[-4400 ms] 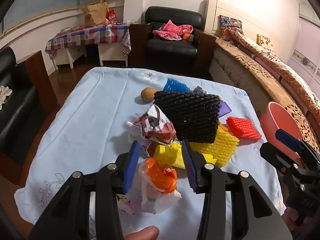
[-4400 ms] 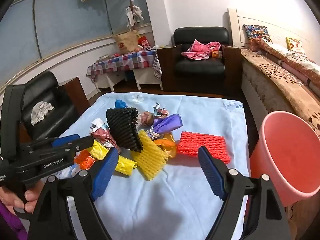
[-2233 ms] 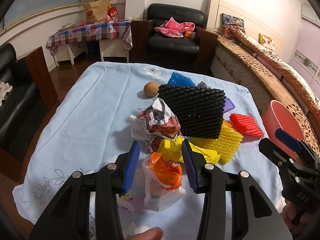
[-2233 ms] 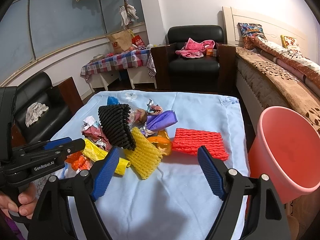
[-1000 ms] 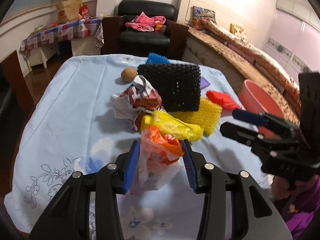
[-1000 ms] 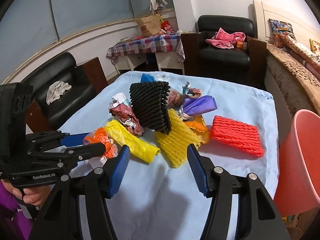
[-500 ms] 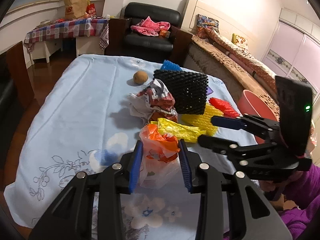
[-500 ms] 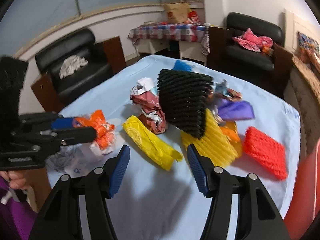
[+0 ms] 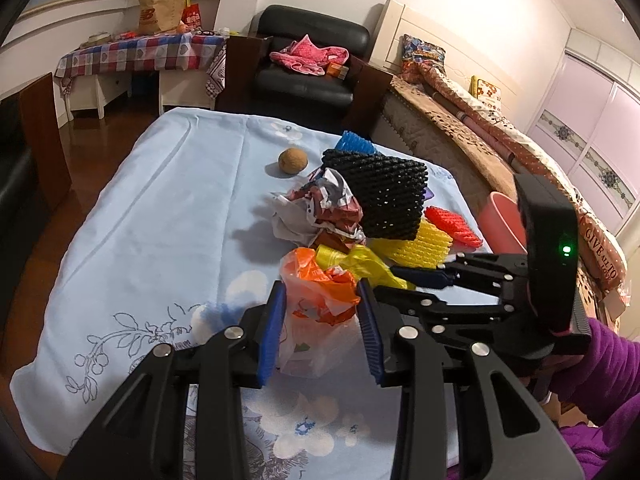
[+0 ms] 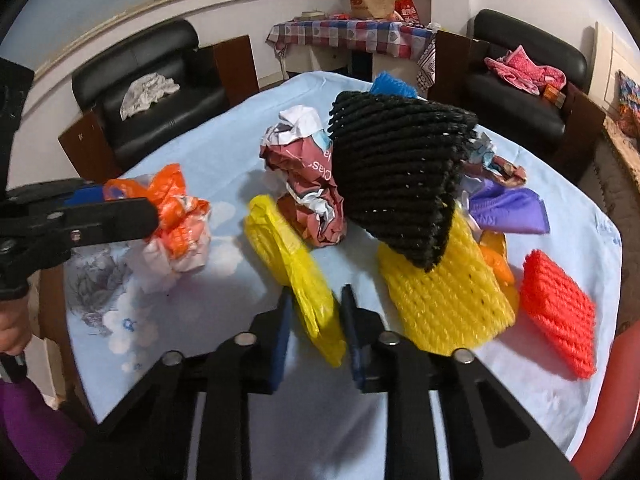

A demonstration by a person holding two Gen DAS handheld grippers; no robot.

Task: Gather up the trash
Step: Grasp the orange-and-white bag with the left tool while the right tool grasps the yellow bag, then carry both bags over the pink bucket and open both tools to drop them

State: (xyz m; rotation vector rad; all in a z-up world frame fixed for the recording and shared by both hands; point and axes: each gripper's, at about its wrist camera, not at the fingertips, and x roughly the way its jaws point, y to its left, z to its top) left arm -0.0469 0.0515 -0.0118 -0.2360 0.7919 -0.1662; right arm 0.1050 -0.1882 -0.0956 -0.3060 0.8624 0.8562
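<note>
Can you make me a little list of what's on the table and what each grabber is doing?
table: blue flowered cloth
left gripper: around the orange and white bag
right gripper: jaws closing, yellow bag between them
pile: black foam net, yellow foam net, red foam net, crumpled wrapper
bin: pink bucket beside the table

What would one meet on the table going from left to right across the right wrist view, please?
Orange and white plastic bag → yellow plastic bag → yellow foam net → red foam net.
</note>
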